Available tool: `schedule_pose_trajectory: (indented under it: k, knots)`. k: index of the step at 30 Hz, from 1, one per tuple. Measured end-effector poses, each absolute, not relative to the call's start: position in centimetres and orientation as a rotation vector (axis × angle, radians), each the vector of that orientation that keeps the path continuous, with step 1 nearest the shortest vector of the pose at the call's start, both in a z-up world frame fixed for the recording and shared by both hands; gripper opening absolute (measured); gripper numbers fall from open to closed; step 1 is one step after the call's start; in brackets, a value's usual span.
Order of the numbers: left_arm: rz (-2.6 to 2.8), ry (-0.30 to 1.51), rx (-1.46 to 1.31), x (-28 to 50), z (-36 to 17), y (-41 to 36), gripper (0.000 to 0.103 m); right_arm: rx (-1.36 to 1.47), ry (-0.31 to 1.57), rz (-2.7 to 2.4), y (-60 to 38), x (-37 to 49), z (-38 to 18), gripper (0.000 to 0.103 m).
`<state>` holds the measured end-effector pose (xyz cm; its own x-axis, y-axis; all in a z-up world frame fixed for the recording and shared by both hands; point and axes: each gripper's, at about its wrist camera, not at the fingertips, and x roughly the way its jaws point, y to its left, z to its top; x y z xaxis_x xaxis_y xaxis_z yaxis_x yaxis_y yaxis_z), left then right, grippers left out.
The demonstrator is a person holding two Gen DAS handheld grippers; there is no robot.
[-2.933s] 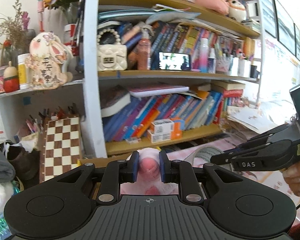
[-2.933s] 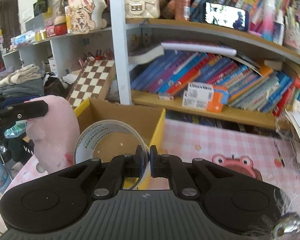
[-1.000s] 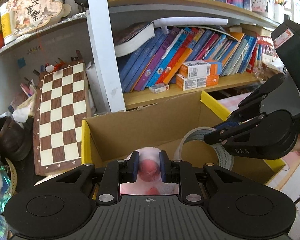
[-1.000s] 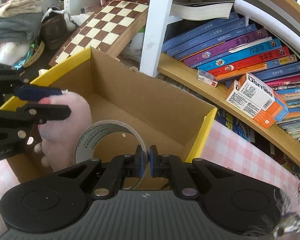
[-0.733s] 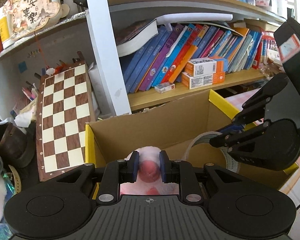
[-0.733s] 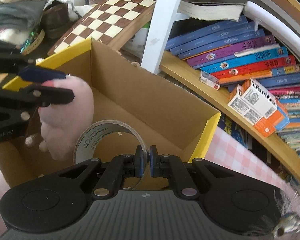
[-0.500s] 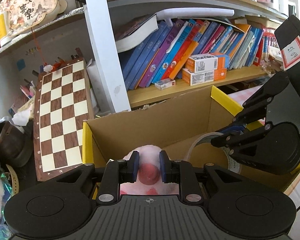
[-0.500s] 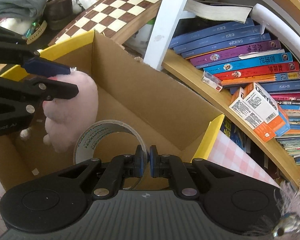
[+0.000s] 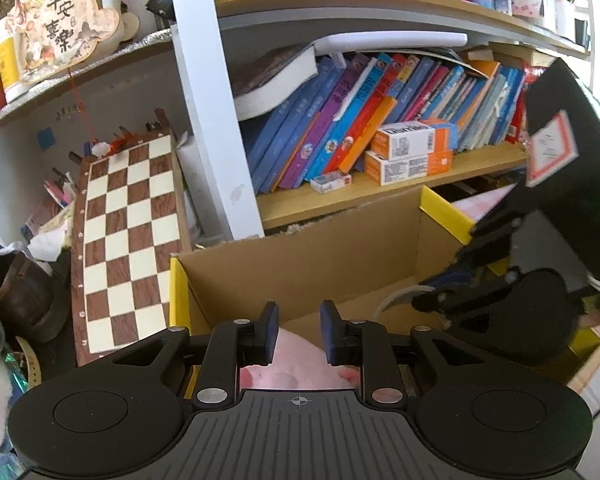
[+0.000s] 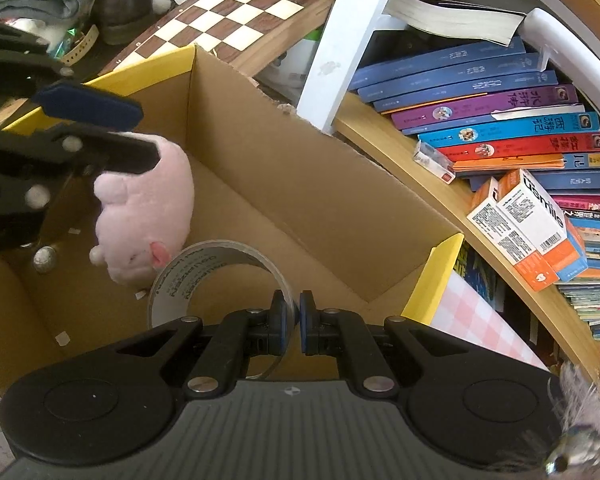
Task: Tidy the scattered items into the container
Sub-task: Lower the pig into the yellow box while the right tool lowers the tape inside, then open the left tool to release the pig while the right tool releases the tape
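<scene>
- The jaws of the left gripper [image 9: 299, 330] stand parted, with a clear gap between the blue pads; nothing is clamped between them, and they hang over the left part of the cardboard box [image 9: 300, 256].
- The pink plush toy [image 10: 146, 216] sits inside that box just under the left gripper's tips, near the left wall; in the right wrist view it looks free of the pads, though whether it has reached the box floor cannot be told.
- The chessboard [image 9: 126, 236] leans against the shelf unit to the left of the box, beside a brown shoe [image 9: 18, 284].
- The box has yellow flaps [image 10: 434, 276] and a few paper scraps on its floor.
- The jaws of the right gripper [image 10: 293, 322] are clenched on the rim of a roll of clear tape [image 10: 220, 272], held upright inside the box, just right of the plush toy.
- Behind the box, a wooden shelf carries leaning books [image 10: 480, 120] and orange-and-white cartons [image 9: 410, 152].
</scene>
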<state>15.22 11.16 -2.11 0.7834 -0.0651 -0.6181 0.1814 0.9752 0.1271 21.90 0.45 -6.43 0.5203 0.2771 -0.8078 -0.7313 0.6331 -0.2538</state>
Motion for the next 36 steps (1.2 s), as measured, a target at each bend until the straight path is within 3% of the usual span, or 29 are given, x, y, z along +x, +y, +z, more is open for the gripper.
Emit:
schedule_pose_trajectory:
  k: [10, 18, 22, 36]
  knots:
    - [-0.149, 0.685, 0.187, 14.1, -2.5, 10.9, 0.041, -0.664, 0.823, 0.659, 0.8, 22.2, -6.9, 0.006]
    - [-0.153, 0.678, 0.176, 13.6, -2.2, 10.8, 0.043, -0.666, 0.808, 0.642, 1.0, 22.2, -6.6, 0.008]
    - [-0.155, 0.664, 0.176, 13.4, -1.8, 10.5, 0.043, -0.672, 0.794, 0.632, 1.0, 22.0, -6.4, 0.022]
    - [-0.135, 0.632, 0.185, 11.2, -0.3, 10.2, 0.054, -0.566, 0.747, 0.624, -0.3, 19.3, -2.7, 0.024]
